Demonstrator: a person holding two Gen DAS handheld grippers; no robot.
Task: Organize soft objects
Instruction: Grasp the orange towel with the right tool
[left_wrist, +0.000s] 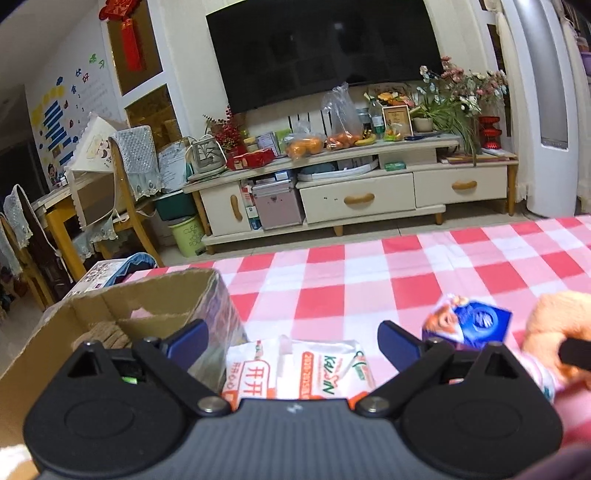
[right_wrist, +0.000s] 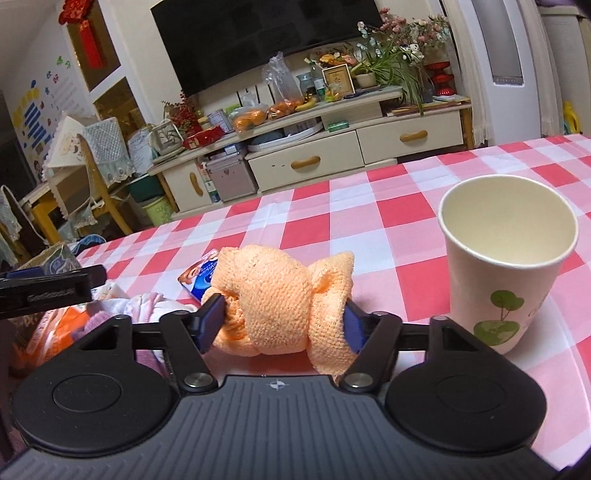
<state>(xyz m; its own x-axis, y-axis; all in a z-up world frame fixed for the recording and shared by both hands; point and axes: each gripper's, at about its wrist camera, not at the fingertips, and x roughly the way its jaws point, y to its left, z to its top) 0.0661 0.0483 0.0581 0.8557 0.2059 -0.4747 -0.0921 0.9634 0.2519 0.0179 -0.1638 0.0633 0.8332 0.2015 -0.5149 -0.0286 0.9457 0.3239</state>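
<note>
Nubbly orange knit towel (right_wrist: 275, 295), matt paper cup (right_wrist: 506, 258), corrugated cardboard box (left_wrist: 110, 314)

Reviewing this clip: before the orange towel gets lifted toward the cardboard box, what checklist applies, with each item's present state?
1. Right gripper pads pressing both sides of the knotted orange towel: ok.
2. Left gripper open, holding nothing: ok.
3. Cardboard box open on top: ok.
4. Room left inside the box: cannot tell.
5. Paper cup upright, apart from the towel: ok.
6. Blue packet free of the towel: cannot tell.
</note>
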